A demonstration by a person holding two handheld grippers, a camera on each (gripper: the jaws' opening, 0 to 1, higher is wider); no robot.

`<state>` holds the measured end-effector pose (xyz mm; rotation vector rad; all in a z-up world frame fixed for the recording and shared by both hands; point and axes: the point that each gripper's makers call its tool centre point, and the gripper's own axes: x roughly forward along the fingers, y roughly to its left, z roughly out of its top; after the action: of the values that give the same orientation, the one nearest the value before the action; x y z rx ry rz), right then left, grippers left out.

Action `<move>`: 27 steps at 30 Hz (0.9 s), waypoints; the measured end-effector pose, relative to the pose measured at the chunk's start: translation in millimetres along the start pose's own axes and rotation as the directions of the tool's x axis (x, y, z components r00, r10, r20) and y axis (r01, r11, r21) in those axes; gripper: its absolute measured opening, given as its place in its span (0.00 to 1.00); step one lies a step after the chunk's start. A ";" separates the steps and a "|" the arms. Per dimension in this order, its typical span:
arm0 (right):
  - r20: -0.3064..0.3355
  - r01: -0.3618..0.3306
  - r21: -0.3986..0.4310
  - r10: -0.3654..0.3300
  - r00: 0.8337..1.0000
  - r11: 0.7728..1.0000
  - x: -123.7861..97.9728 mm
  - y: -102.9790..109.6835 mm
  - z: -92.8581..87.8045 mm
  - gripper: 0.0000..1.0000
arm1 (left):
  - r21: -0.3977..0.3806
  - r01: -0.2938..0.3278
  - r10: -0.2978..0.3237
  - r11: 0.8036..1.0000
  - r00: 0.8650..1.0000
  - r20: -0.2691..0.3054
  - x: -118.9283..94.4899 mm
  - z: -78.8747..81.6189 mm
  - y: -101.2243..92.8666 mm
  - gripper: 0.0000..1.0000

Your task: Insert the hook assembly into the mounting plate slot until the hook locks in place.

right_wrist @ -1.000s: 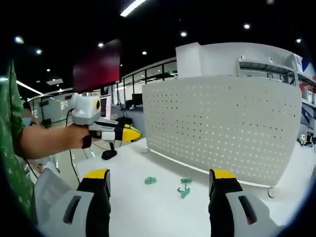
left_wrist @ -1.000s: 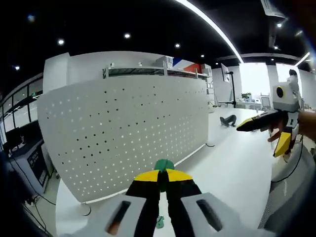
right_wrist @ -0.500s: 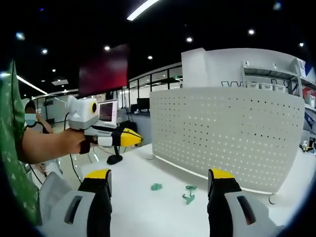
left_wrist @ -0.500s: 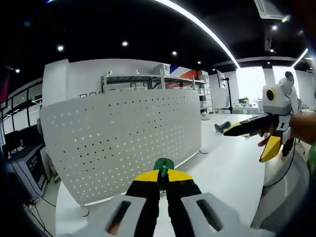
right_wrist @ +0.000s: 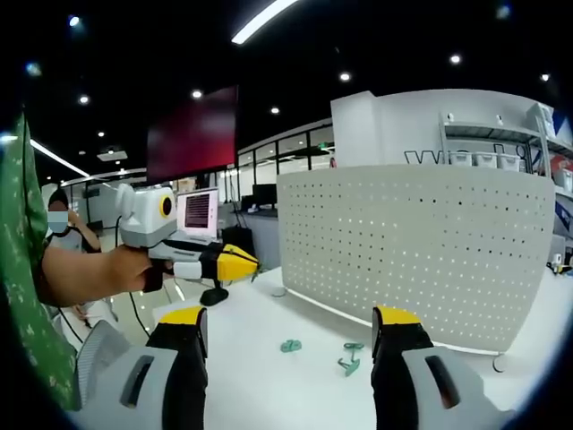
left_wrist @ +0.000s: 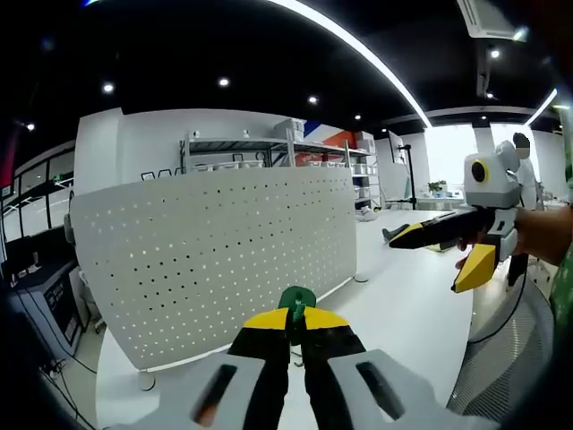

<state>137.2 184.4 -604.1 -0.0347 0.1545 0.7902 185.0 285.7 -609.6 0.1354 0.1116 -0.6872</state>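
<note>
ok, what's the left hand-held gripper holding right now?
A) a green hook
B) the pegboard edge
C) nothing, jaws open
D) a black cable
A: in the left gripper view, the left hand-held gripper has its yellow-tipped jaws closed on a green hook that sticks up between them, short of the pegboard.

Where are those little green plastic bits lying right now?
In the right gripper view, two green hooks lie on the white table in front of the pegboard, showing between that claw's open jaws.

pegboard: white, dotted with holes
hook: green
left hand-held gripper: yellow-tipped black jaws
loose hooks: teal
table: white
</note>
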 end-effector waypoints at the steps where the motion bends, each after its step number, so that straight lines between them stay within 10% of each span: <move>1: 0.001 0.000 0.000 0.000 1.000 1.000 -0.1 0.2 0.2 0.75 | -0.002 0.000 0.000 1.000 1.000 0.002 -0.2 0.7 -0.1 0.04; 27: 0.035 -0.052 -0.011 0.053 0.998 0.999 2.5 14.2 10.8 0.40 | 0.013 0.045 -0.045 0.999 0.999 0.007 2.6 6.4 -19.5 0.04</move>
<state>130.2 197.1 -593.4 -0.0261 0.1182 0.8437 174.9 268.1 -605.5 0.1431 0.1029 -0.7334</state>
